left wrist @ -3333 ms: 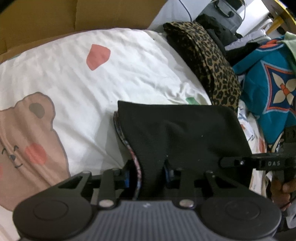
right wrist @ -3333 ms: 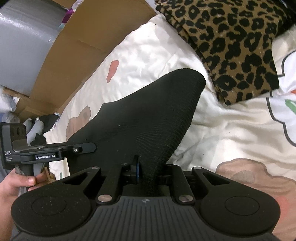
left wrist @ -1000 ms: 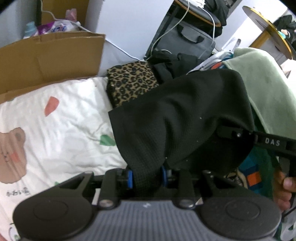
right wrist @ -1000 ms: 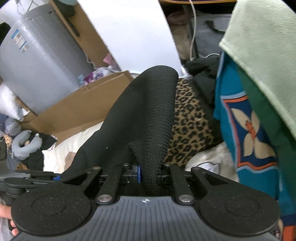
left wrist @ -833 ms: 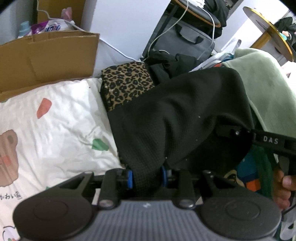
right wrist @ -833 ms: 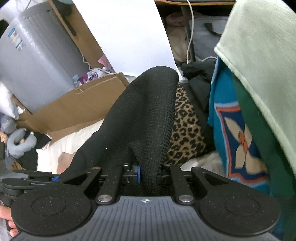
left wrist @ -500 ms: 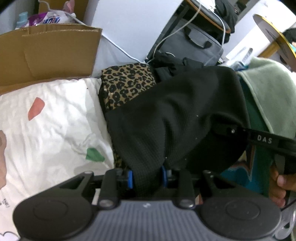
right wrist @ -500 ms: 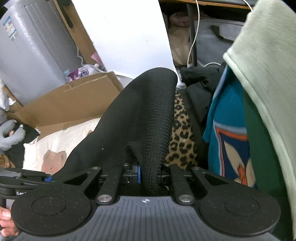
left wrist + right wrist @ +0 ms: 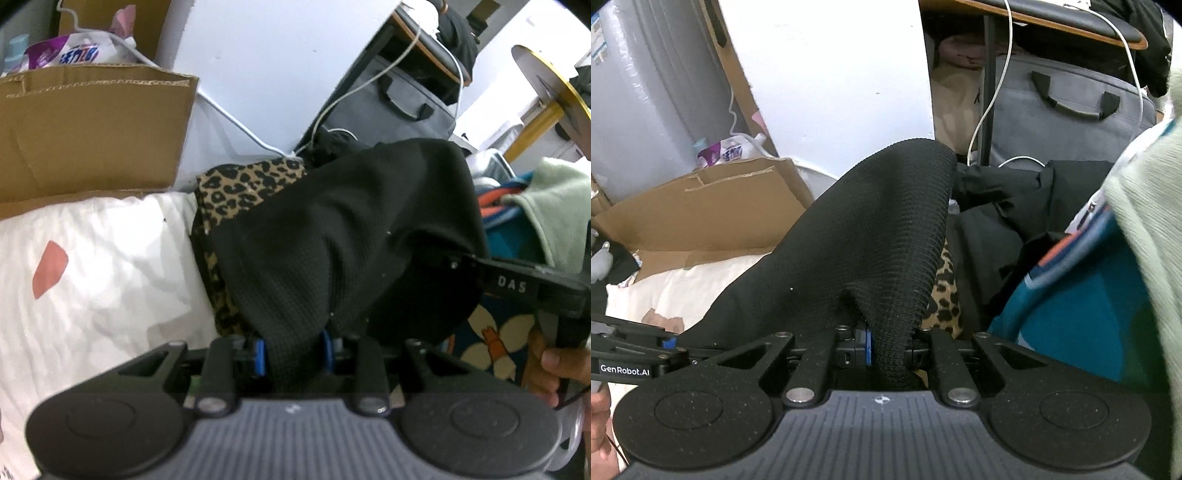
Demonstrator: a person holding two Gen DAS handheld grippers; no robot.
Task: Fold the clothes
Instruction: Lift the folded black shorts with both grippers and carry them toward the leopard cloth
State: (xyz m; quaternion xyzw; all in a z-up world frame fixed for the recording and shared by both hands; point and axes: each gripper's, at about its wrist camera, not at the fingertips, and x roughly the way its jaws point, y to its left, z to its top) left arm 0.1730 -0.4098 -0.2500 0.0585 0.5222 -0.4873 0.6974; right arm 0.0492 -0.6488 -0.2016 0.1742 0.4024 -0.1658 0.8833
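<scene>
Black waffle-knit garment, folded, tong-pinched

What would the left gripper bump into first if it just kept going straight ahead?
Likely the leopard-print fabric lying just past the black garment that the left gripper is clamping. Depth is hard to judge through this lens.
</scene>
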